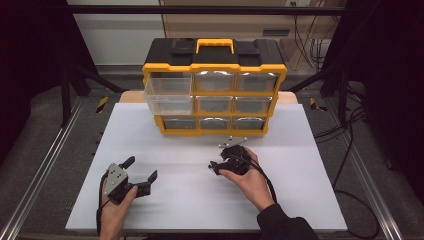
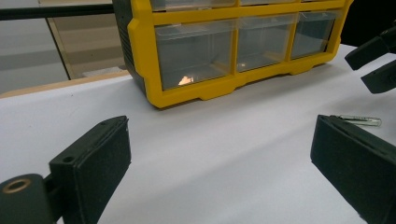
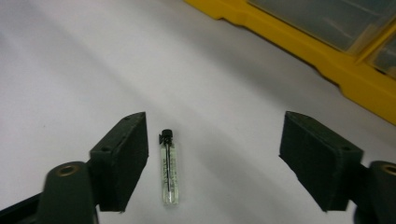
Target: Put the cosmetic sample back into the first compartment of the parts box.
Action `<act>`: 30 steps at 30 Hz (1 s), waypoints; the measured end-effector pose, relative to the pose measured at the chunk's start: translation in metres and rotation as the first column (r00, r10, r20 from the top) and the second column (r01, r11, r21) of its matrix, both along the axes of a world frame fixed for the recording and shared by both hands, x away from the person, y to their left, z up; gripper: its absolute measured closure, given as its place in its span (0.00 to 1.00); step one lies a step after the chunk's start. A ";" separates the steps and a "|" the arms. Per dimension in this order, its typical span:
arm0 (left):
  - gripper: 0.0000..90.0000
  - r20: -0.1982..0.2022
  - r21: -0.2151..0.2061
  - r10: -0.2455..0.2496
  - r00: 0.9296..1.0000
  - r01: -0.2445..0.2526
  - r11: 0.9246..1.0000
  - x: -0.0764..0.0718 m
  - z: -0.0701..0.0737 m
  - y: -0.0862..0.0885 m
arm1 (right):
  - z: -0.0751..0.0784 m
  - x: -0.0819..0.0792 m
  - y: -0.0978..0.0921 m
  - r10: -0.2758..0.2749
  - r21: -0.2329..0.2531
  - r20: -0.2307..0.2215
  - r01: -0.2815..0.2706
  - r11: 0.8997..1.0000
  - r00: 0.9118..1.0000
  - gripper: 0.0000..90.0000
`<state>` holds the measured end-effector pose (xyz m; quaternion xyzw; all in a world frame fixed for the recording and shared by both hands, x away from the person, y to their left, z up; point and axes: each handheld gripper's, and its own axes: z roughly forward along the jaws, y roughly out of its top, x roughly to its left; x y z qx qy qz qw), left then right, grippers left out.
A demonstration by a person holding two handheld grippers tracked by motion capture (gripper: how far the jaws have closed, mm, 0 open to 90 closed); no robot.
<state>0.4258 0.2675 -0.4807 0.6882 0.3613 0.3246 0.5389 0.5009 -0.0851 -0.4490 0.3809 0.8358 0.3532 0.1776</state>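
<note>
Vial (image 3: 169, 169) near yellow drawer cabinet (image 3: 327, 60)

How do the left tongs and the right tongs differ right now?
The left tongs sit at the near left of the white table with nothing between their jaws; the right tongs hover over a small clear glass vial with a black cap, which lies close to one jaw. The left tongs are far from the yellow and black drawer cabinet; the right tongs are nearer its base. Both are black, hand-held and open.
</note>
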 end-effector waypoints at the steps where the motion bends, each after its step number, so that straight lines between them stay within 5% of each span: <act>1: 0.05 -0.002 0.000 -0.002 1.000 0.002 1.000 0.000 0.000 0.000 | 0.000 0.000 0.000 0.000 0.000 0.000 0.000 1.000 1.000 0.32; 8: 0.05 -0.003 0.014 -0.014 1.000 0.014 1.000 0.000 0.000 -0.003 | -0.001 0.001 -0.001 0.030 0.021 -0.045 -0.029 0.999 0.999 0.55; 30: 0.05 -0.013 0.009 -0.014 1.000 0.014 1.000 0.001 -0.001 -0.001 | -0.012 0.002 0.009 0.069 0.003 -0.104 -0.069 0.998 0.992 0.77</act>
